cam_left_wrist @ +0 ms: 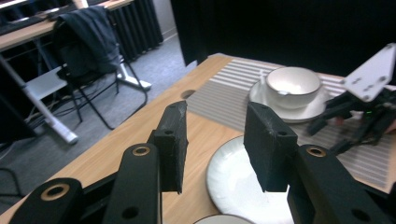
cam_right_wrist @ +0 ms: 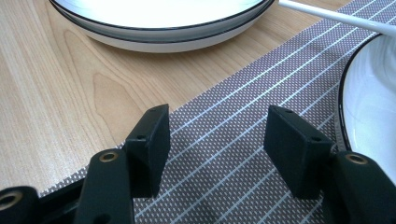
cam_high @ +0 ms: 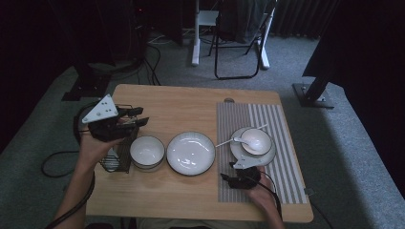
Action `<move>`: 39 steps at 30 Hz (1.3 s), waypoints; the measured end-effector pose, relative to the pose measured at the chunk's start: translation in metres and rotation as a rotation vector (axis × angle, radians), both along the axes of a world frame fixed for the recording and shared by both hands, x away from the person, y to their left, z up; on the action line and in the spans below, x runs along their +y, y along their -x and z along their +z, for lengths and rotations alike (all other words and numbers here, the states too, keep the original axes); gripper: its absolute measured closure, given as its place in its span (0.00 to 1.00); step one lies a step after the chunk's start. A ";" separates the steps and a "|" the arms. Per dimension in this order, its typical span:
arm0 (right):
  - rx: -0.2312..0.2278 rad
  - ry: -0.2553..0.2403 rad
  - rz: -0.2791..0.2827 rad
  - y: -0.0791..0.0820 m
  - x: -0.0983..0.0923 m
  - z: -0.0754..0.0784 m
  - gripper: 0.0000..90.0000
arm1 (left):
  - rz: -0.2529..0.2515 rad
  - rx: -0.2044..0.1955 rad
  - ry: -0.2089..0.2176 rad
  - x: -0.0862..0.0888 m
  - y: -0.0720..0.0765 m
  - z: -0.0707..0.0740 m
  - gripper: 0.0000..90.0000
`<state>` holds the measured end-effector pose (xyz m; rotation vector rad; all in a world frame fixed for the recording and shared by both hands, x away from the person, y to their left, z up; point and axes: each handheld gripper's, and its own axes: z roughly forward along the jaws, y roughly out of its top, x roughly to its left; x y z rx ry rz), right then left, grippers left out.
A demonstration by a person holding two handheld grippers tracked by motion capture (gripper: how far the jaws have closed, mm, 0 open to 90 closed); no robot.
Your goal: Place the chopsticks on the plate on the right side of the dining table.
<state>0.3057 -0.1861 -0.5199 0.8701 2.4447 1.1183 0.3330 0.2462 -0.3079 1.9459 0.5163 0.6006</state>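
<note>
Wooden table [cam_high: 191, 102], dim room. Left gripper [cam_high: 136, 119] raised over wire rack [cam_high: 119, 160] beside small bowl [cam_high: 147, 151], jaws parted, empty. Right gripper [cam_high: 228, 178] resting on striped mat [cam_high: 286, 157], jaws parted, empty. Likely between pickups; next, lower onto bowl rim.

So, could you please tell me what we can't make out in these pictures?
- Rack, high view: the left gripper and hand cover its top, so its contents cannot be told.
- Spoon, high view: too small to tell if its bowl holds anything.
- Plate, right gripper view: cut off by the top edge.
- Saucer, right gripper view: cut off at right.
</note>
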 end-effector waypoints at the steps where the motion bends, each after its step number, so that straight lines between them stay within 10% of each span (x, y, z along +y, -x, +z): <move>1: 0.000 0.000 0.000 0.000 0.000 0.000 0.45 | 0.005 0.002 0.005 0.002 -0.001 0.000 0.67; 39: 0.006 0.007 0.008 0.000 0.001 -0.002 0.45 | 0.135 0.079 0.008 0.035 -0.024 -0.033 0.69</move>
